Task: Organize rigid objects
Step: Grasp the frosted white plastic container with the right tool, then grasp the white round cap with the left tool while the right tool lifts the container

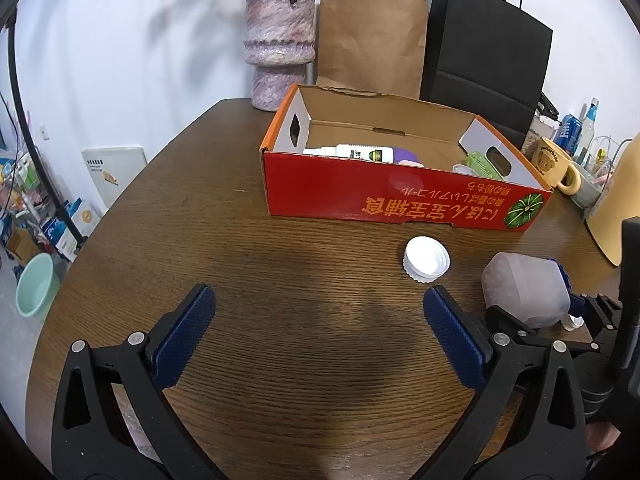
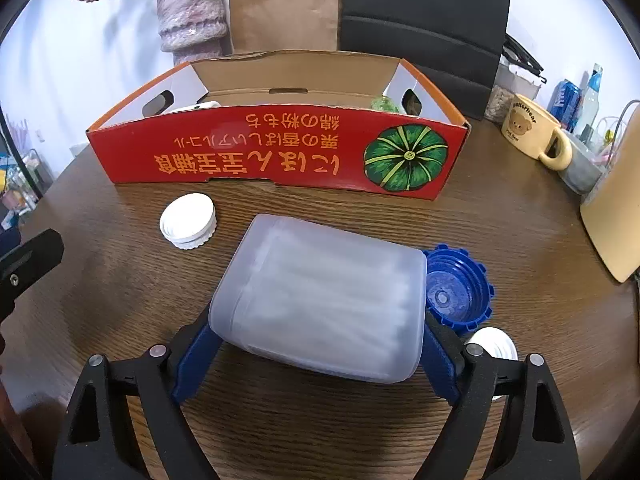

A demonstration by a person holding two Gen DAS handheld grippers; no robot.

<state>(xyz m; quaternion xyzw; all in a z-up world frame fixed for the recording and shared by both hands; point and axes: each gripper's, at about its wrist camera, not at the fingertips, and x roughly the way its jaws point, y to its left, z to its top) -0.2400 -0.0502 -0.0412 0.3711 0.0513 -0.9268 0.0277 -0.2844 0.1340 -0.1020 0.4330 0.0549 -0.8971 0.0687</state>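
So far a few items lie in the red cardboard box (image 2: 256, 152). The right gripper (image 2: 316, 336) clamps the frosted plastic container (image 2: 320, 292) on the table; the left gripper (image 1: 320, 312) gapes empty. White ribbed cap (image 2: 188, 220) and blue screw lid (image 2: 456, 292) remain outside.

Flower vase (image 1: 279, 46), paper bags (image 1: 370, 40), bear mug (image 2: 534, 130)

Left fingers (image 1: 452, 320) spread; right fingers (image 2: 440, 360) clamped.
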